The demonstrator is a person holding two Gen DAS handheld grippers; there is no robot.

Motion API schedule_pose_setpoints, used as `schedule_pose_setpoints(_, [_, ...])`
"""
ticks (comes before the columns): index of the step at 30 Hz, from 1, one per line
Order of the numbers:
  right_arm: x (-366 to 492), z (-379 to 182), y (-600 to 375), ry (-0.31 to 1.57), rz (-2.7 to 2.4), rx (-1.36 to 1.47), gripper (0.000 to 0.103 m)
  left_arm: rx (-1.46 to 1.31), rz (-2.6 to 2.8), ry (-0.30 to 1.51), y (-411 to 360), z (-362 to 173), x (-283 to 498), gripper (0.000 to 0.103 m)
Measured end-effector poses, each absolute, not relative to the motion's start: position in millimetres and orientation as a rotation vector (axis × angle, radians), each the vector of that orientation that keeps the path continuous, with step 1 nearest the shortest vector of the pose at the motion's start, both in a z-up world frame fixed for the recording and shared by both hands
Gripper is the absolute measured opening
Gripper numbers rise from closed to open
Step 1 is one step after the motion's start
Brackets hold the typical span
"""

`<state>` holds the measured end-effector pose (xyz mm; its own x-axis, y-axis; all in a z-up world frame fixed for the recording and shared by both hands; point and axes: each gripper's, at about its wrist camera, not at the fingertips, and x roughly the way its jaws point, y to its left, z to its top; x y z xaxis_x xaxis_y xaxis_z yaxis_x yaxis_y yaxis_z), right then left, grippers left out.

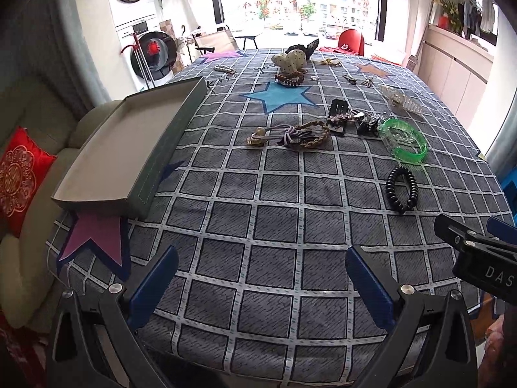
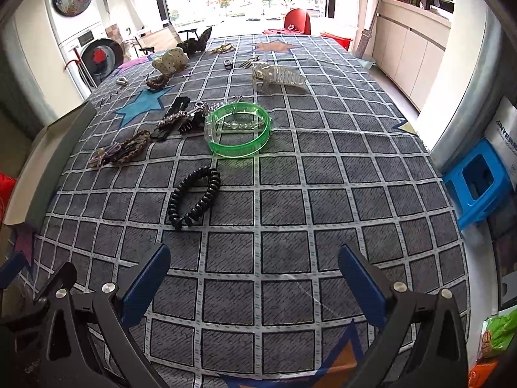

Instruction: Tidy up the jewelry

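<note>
Jewelry and hair pieces lie scattered on a checked tablecloth (image 1: 274, 226). A black spiral hair tie (image 1: 401, 188) (image 2: 195, 197) lies nearest. Behind it is a green bangle (image 1: 404, 140) (image 2: 239, 129), black clips (image 1: 337, 113) (image 2: 176, 118), a braided band with hair ties (image 1: 300, 134) (image 2: 126, 148) and a clear claw clip (image 1: 402, 98) (image 2: 279, 76). An open grey box (image 1: 129, 148) stands at the table's left side. My left gripper (image 1: 261, 278) is open and empty above the near cloth. My right gripper (image 2: 253, 274) is open and empty, short of the spiral tie.
Further pieces lie at the far end: a cream dotted bow (image 1: 289, 59), a brown bracelet (image 1: 289, 79), small clips (image 1: 355, 80). A sofa with a red cushion (image 1: 19, 177) is left of the table. A blue stool (image 2: 478, 181) stands to the right.
</note>
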<state>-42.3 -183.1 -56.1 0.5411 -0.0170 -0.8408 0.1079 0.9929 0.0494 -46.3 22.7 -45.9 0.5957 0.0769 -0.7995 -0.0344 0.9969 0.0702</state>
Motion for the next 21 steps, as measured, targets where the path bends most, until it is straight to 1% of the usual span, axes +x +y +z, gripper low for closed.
schedule_pose_setpoints(21, [-34,-73,-182,1.043,-0.056,0.113,0.103,0.068,0.061,0.979,19,-61,-38,0.103])
